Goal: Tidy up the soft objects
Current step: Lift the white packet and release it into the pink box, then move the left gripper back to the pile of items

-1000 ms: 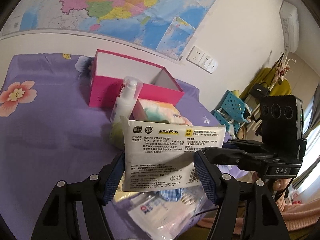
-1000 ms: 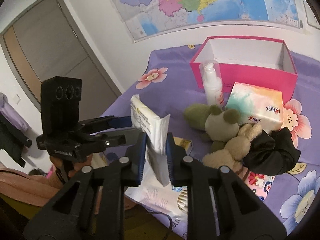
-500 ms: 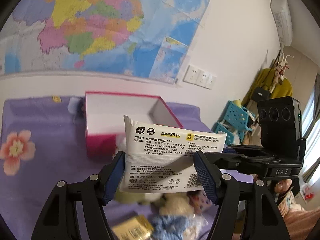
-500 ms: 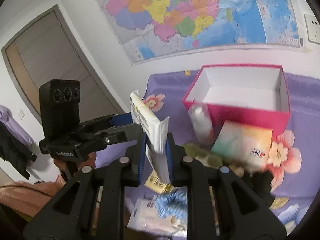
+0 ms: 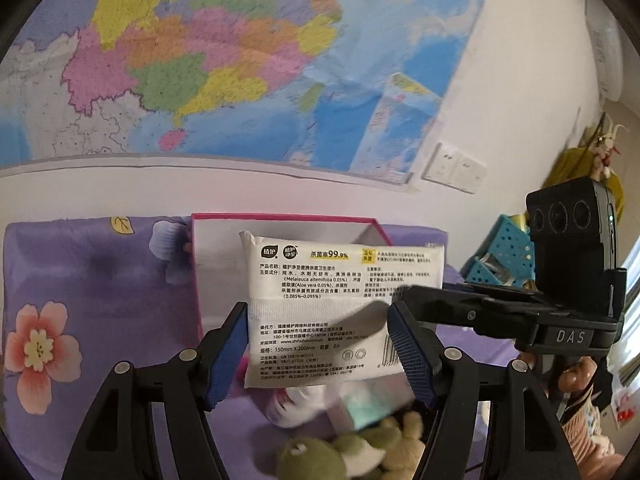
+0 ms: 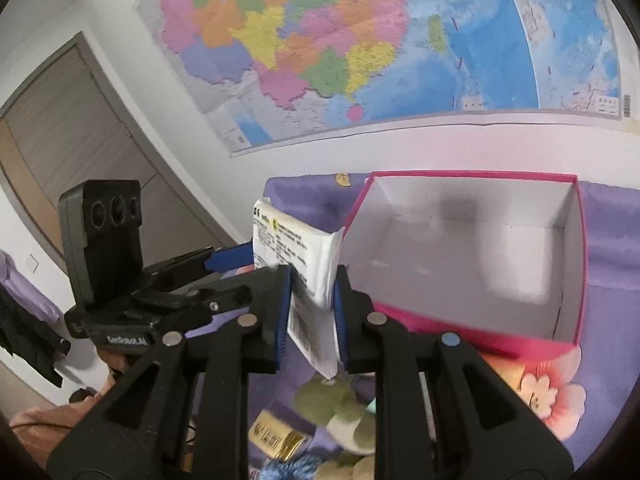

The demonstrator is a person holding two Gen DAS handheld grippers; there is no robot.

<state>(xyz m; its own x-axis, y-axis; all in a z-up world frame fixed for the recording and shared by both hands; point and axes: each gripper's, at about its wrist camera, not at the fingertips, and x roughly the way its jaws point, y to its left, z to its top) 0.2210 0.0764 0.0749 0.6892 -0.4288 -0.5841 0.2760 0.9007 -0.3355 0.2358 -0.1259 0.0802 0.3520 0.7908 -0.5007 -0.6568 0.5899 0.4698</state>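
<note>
Two grippers share one wipes pack (image 5: 320,312), held in the air just short of the empty pink box (image 6: 472,264). Left gripper (image 5: 318,350) spans its width; right gripper (image 6: 310,312) pinches its thin edge. Pack looks light, soft, slippery. Box mouth offers ample room; toys (image 5: 344,452) lie below.

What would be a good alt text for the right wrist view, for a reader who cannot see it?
The right gripper pinches a white wet wipes pack by its thin edge, while the left gripper holds it from the side. Behind stands an open, empty pink box on a purple floral sheet, under a wall map.
</note>
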